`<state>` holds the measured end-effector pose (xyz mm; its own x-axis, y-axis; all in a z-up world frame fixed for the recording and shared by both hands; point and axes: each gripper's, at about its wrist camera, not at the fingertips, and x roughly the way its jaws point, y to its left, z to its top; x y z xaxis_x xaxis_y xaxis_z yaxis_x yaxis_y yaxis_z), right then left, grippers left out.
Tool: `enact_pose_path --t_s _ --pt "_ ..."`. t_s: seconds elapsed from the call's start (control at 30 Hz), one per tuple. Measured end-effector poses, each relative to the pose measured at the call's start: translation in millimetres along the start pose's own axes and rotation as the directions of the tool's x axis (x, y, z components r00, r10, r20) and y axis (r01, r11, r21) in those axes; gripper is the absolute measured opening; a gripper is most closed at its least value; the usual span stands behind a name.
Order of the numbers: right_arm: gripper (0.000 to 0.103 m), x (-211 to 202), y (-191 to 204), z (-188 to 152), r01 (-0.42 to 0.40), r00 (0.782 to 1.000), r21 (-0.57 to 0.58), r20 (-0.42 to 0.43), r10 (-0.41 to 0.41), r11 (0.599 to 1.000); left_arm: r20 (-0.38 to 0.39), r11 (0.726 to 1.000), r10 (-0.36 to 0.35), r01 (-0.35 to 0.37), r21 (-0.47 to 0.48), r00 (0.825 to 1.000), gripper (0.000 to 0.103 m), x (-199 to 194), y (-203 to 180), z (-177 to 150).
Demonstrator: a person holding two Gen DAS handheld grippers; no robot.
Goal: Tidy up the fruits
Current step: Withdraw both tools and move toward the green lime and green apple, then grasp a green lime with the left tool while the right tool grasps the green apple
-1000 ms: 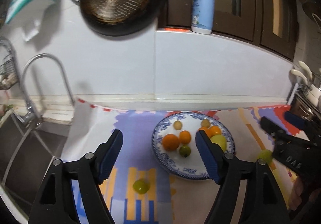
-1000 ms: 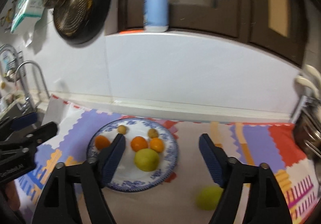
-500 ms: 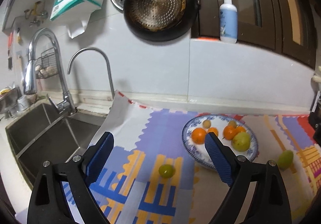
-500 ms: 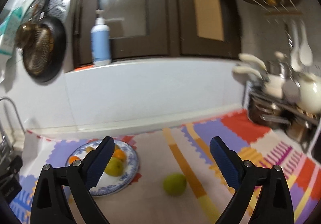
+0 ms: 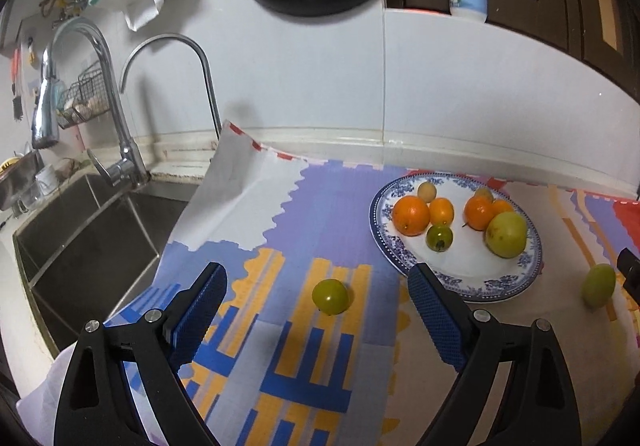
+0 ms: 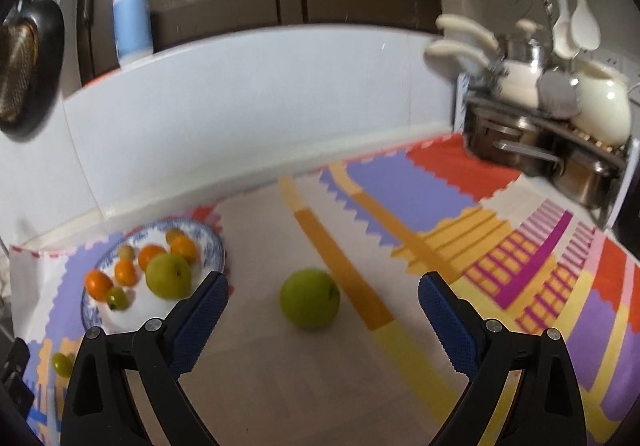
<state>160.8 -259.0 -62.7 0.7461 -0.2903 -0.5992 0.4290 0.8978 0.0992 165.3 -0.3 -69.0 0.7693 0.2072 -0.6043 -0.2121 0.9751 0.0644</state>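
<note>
Ahead, wide-set right gripper (image 6: 322,296) — green fruit (image 6: 310,298), clear mat (image 6: 400,246)

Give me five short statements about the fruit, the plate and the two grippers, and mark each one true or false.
1. The left gripper is open and empty. True.
2. The small green fruit lies on the plate. False: it lies on the mat, left of the plate.
3. The right gripper grips the large green fruit. False: its jaws are open, the fruit lying ahead, untouched.
4. Several orange fruits sit on the plate. True.
5. The plate is plain white. False: its rim is blue-patterned.
</note>
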Motion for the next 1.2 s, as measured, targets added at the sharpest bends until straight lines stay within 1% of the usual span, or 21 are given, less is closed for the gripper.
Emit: enact_pose_path --t_s 0.03,0.1,0.2,0.3,0.4,0.43,0.5,0.53,0.7,0.83,0.9,0.97,1.03,1.2 --pt "0.097 3.1 1.4 -0.7 0.006 1.000 -0.005 -0.007 -0.006 1.000 -0.008 1.000 -0.001 0.001 -0.003 1.000 0.092 3.3 -0.1 0.1" --pt "0.096 11.4 5.2 -1.1 0.011 1.000 -0.016 -0.027 -0.012 1.000 -0.035 1.000 -0.004 0.004 -0.004 0.999 0.088 11.8 -0.8 -0.2" --pt "0.096 23.7 10.7 -1.2 0.019 0.998 -0.031 -0.060 -0.021 0.999 -0.064 1.000 0.002 -0.002 -0.004 0.998 0.079 22.1 -1.1 -1.1" --pt "0.096 35.0 13.6 -1.9 0.029 0.996 -0.025 -0.079 -0.031 0.999 -0.113 1.000 -0.004 0.003 -0.013 0.994 0.071 35.6 -0.8 -1.5" --pt "0.090 42.5 16.4 -1.7 0.050 0.995 -0.023 -0.089 -0.052 0.998 -0.178 0.999 -0.027 0.022 -0.030 0.984 0.065 52.1 -1.2 -3.2" --pt "0.089 44.8 17.7 -1.5 0.058 0.994 -0.025 -0.094 -0.060 0.998 -0.203 0.999 -0.043 0.035 -0.042 0.978 0.061 58.4 -0.9 -4.2" --pt "0.087 52.1 19.8 -1.6 0.065 0.991 -0.026 -0.115 -0.068 0.998 -0.236 0.998 -0.047 0.037 -0.048 0.971 0.058 66.5 -1.0 -7.0" --pt "0.082 56.5 20.5 -2.5 0.074 0.988 -0.029 -0.134 -0.077 0.997 -0.247 0.998 -0.045 0.035 -0.045 0.968 0.056 69.6 -1.2 -8.4" --pt "0.072 67.0 20.9 -7.5 0.081 0.982 -0.040 -0.166 -0.086 0.996 -0.247 0.999 -0.037 0.031 -0.032 0.968 0.051 74.1 -3.1 -9.3" --pt "0.064 70.1 22.6 -7.4 0.074 0.980 -0.048 -0.181 -0.082 0.996 -0.259 0.998 -0.060 0.050 -0.045 0.964 0.040 79.3 -2.6 -8.4" --pt "0.060 71.3 23.7 -7.0 0.075 0.980 -0.052 -0.181 -0.083 0.996 -0.262 0.998 -0.057 0.048 -0.042 0.963 0.038 81.1 -3.0 -8.7" --pt "0.056 71.9 24.4 -6.5 0.083 0.979 -0.056 -0.180 -0.092 0.995 -0.261 0.998 -0.058 0.048 -0.045 0.964 0.033 81.6 -3.2 -8.0" --pt "0.051 71.8 24.3 -5.9 0.089 0.980 -0.055 -0.175 -0.098 0.994 -0.261 0.998 -0.060 0.050 -0.045 0.963 0.030 82.8 -3.6 -7.4" --pt "0.050 73.1 22.4 -4.7 0.086 0.980 -0.051 -0.175 -0.094 0.995 -0.267 0.996 -0.077 0.063 -0.063 0.961 0.029 85.4 -2.1 -6.7"
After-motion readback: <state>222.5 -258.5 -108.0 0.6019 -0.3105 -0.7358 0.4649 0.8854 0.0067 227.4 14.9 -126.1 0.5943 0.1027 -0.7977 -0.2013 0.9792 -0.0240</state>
